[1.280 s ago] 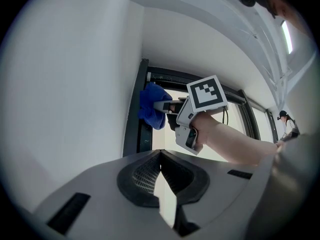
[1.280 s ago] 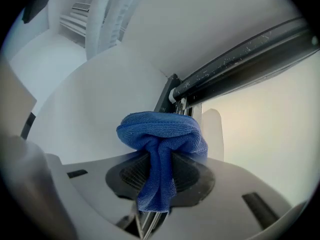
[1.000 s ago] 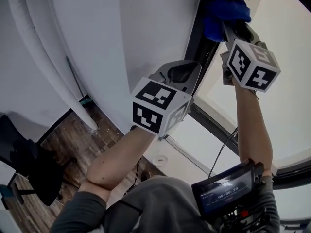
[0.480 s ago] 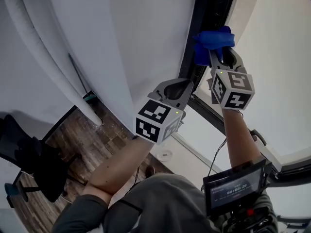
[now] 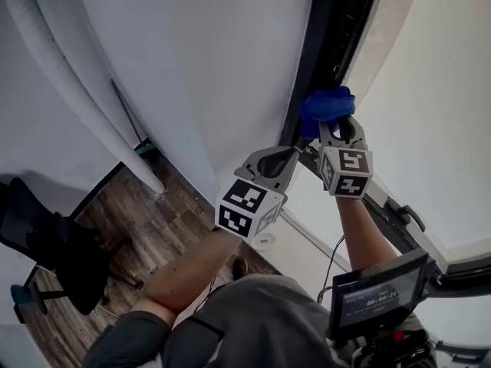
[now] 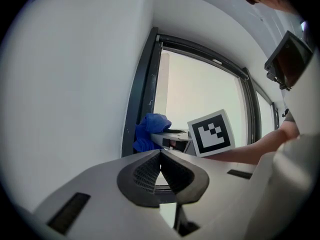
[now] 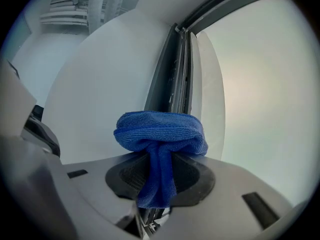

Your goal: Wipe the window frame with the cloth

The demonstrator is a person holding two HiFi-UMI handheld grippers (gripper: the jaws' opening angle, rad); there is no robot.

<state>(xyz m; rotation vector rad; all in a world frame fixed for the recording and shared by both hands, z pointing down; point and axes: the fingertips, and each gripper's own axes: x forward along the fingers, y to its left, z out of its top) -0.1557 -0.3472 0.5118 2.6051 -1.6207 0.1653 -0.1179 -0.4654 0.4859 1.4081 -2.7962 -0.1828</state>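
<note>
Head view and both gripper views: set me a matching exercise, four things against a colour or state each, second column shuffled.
Things:
1. cloth
2. left gripper
3. right gripper
4. window frame

Colour or state:
A. dark, almost black
B. shut, with nothing between its jaws
C. blue and bunched up
D. shut on the cloth

Pairs: 1-C, 2-B, 3-D, 4-A

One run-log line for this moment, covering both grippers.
right gripper: shut on blue cloth | blue cloth: at dark window frame | left gripper: shut, empty
</note>
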